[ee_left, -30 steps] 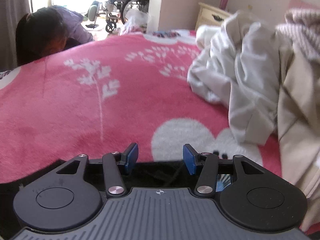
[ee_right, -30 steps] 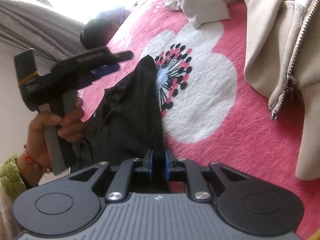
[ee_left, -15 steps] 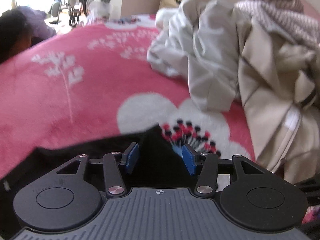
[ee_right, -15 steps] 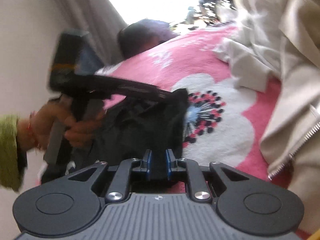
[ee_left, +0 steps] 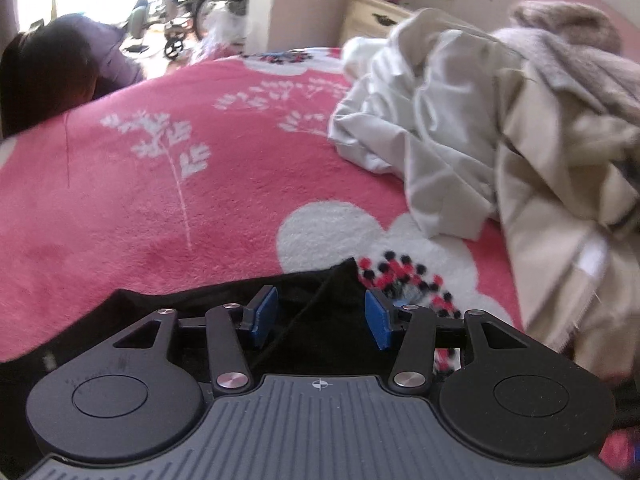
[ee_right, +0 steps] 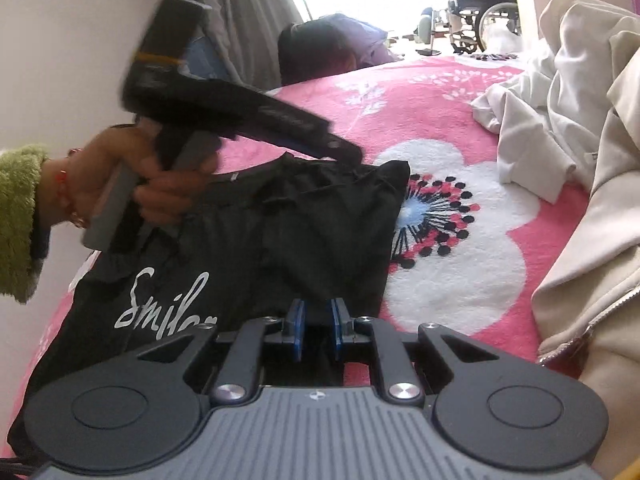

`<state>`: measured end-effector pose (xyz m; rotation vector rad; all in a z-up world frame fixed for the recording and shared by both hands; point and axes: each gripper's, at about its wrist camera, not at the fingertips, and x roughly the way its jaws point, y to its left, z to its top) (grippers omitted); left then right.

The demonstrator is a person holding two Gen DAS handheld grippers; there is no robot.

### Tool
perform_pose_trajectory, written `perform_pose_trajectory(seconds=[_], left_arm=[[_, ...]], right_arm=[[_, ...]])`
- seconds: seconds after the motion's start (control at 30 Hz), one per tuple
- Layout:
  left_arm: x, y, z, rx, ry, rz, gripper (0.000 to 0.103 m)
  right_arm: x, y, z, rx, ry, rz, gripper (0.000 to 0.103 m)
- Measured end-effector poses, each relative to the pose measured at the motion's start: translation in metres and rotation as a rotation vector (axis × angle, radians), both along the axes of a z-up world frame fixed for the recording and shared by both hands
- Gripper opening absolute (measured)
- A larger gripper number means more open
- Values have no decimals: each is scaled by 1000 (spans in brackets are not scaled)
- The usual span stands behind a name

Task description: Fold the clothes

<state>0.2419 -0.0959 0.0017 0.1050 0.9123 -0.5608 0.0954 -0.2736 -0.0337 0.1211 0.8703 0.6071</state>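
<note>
Black garment [ee_right: 320,224] lies on the pink bed blanket [ee_left: 160,208], beside its white flower print. Right hand-held gripper [ee_right: 316,328] pinches the near hem, anchoring it. Left hand-held gripper [ee_left: 320,316] spread over the far edge, likely for smoothing before a fold.

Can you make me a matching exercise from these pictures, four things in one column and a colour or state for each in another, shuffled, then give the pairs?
Things:
1. black garment
2. blanket
3. right gripper
4. left gripper

States:
A. pink with white flowers
B. jaws apart, hovering over dark cloth
C. printed with white script lettering
D. blue pads closed on a fold of black fabric

Pairs: 1-C, 2-A, 3-D, 4-B
</note>
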Motion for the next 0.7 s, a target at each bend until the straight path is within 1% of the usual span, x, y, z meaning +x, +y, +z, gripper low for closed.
perform_pose_trajectory(seconds=[0.1, 0.2, 0.27, 0.33, 0.43, 0.53, 0.6, 0.7], left_arm=[[-21, 4, 14, 71, -12, -86, 49], [-46, 15, 33, 145, -24, -147, 49], [-63, 28, 49, 187, -22, -165, 49], [-81, 45, 67, 222, -33, -165, 49], [-115, 79, 88, 263, -31, -134, 49], [-155, 117, 99, 280, -35, -66, 50], [-182, 146, 100, 266, -30, 2, 50], [-216, 184, 90, 248, -16, 95, 50]], right_arm=[[-4, 0, 2, -26, -8, 30, 15], [-8, -1, 5, -41, -22, 40, 15], [-10, -3, 9, -49, -41, 36, 15], [-13, -6, 16, -59, -78, 34, 15], [-18, -11, 31, -58, -121, 13, 16], [-24, -14, 45, -46, -135, -16, 16], [-30, -15, 55, -39, -138, -33, 16], [-42, -14, 73, -22, -137, -59, 16]])
